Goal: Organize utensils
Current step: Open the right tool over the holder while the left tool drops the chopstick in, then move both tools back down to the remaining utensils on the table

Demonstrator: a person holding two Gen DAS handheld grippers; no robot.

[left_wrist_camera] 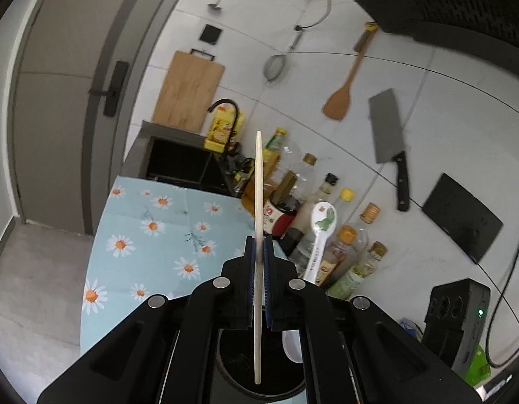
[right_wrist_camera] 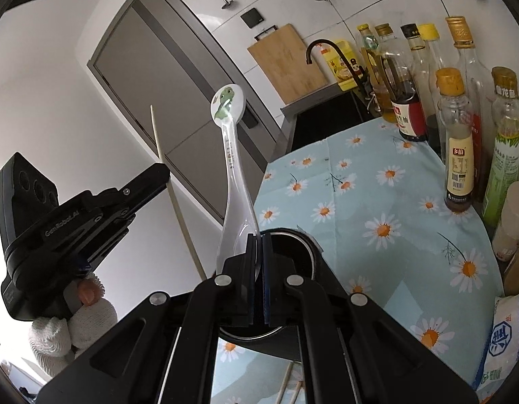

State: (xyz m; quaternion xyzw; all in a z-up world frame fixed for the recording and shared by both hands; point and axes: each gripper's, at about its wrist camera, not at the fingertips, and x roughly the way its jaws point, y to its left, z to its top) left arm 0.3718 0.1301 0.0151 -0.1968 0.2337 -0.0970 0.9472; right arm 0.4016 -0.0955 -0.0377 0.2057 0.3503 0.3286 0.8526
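My left gripper (left_wrist_camera: 258, 245) is shut on a pale wooden chopstick (left_wrist_camera: 258, 181), held upright, its lower end over the black round utensil holder (left_wrist_camera: 232, 367). My right gripper (right_wrist_camera: 258, 239) is shut on the bowl end of a white ceramic spoon (right_wrist_camera: 230, 155) with a green dinosaur print, held upright over the same holder (right_wrist_camera: 306, 245). The spoon also shows in the left wrist view (left_wrist_camera: 321, 232). The left gripper (right_wrist_camera: 158, 175) and its chopstick (right_wrist_camera: 178, 208) show at the left of the right wrist view.
A daisy-print blue cloth (right_wrist_camera: 394, 208) covers the counter (left_wrist_camera: 151, 235). Several sauce and oil bottles (right_wrist_camera: 458, 141) line the wall side. A black sink (left_wrist_camera: 182, 161) and faucet (right_wrist_camera: 323, 54) lie beyond. More chopsticks (right_wrist_camera: 286, 387) lie under the right gripper. A cleaver (left_wrist_camera: 390, 134) hangs on the wall.
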